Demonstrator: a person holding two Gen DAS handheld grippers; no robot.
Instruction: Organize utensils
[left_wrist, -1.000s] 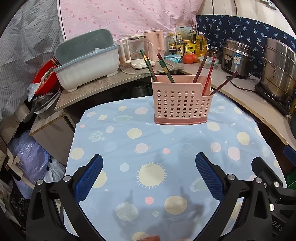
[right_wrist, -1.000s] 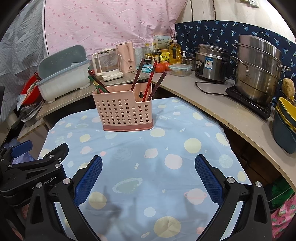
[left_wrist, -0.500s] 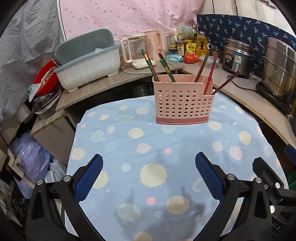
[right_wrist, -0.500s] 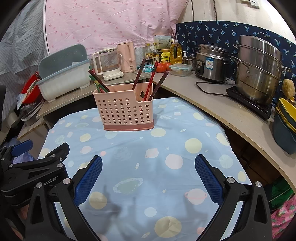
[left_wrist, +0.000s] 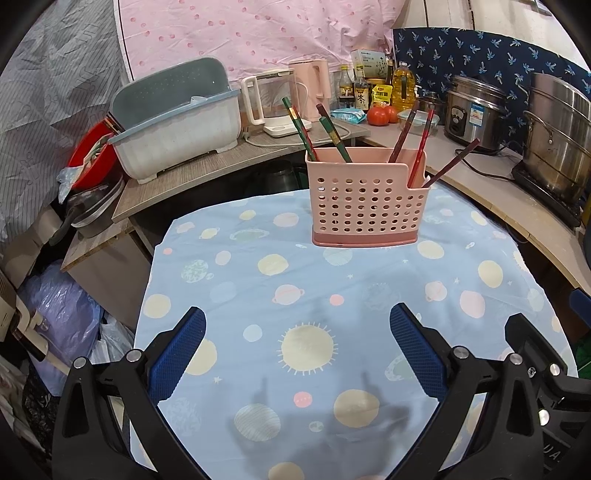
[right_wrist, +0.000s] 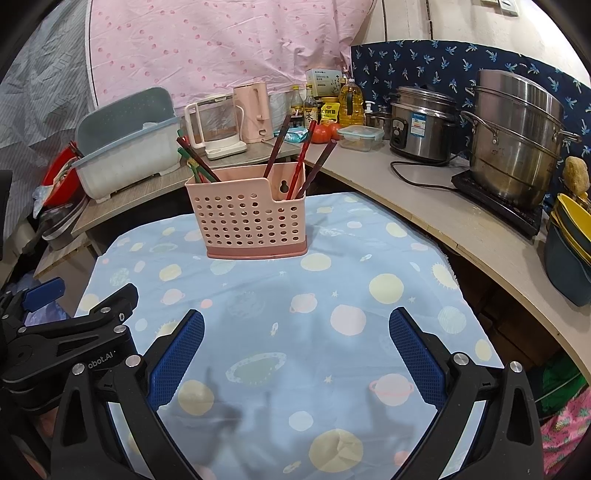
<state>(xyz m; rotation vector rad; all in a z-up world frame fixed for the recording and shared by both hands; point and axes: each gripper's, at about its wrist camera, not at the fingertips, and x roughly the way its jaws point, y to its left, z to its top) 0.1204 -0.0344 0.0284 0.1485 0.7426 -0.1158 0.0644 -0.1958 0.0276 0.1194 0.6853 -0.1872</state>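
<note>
With every chopstick already standing in the pink basket (left_wrist: 367, 197) at upper centre of the left wrist frame, green pair (left_wrist: 319, 129) leaning left and dark red ones (left_wrist: 421, 142) leaning right, nothing seems left on the table (left_wrist: 258, 295) to collect. Best to keep both the left hand-held gripper (left_wrist: 297, 350) and right hand-held gripper (right_wrist: 295, 352) spread wide and empty, low at bottom of frame, well apart from the basket. Should retreat gently, avoiding any nudge to cloth or basket, judging the sort nearly done.
</note>
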